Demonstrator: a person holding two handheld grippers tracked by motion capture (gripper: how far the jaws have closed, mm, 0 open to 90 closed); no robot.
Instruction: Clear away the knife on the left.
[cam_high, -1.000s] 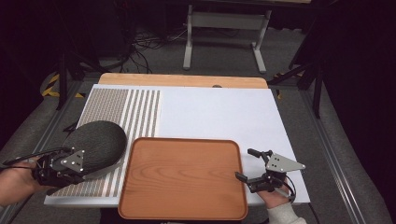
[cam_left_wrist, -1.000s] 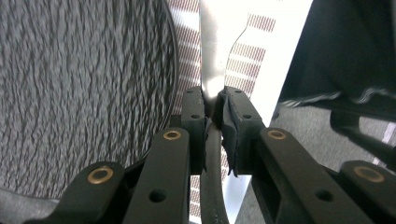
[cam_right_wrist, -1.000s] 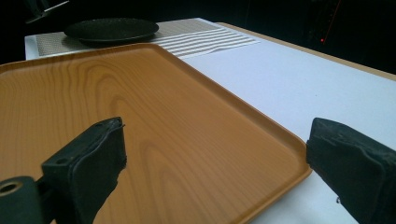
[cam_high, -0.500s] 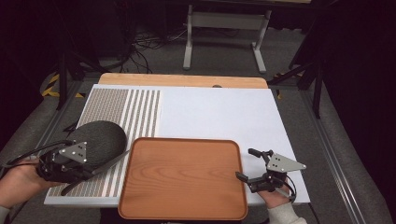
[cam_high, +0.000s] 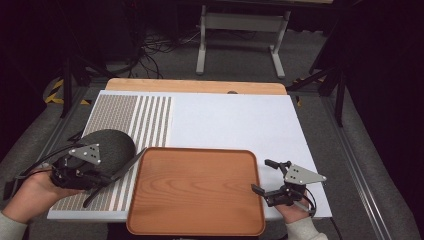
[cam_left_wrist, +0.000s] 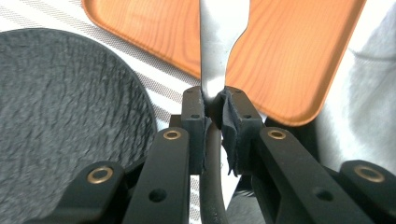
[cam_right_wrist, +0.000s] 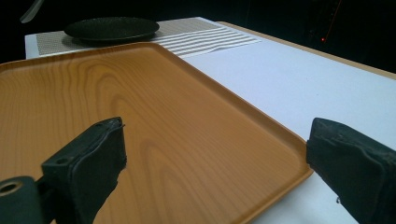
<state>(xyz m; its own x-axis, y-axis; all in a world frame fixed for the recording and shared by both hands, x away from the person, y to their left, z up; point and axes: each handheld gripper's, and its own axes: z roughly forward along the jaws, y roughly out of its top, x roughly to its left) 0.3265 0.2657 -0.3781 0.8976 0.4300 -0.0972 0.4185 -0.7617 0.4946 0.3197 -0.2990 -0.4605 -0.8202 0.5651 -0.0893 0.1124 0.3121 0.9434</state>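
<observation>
My left gripper (cam_left_wrist: 215, 109) is clamped on the neck of a slim metal utensil (cam_left_wrist: 219, 42), probably a knife or spatula; its blade hangs over the edge of the wooden tray (cam_high: 196, 187), just beside the dark slate plate (cam_high: 107, 145). My right gripper (cam_high: 270, 176) stands wide apart, holding nothing, at the tray's right edge. I judge the carry to be in hand; next comes lowering the utensil flat before release.

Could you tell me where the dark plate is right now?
In the high view, the dark plate lies at the table's left on the striped mat, just left of the wooden tray.
</observation>
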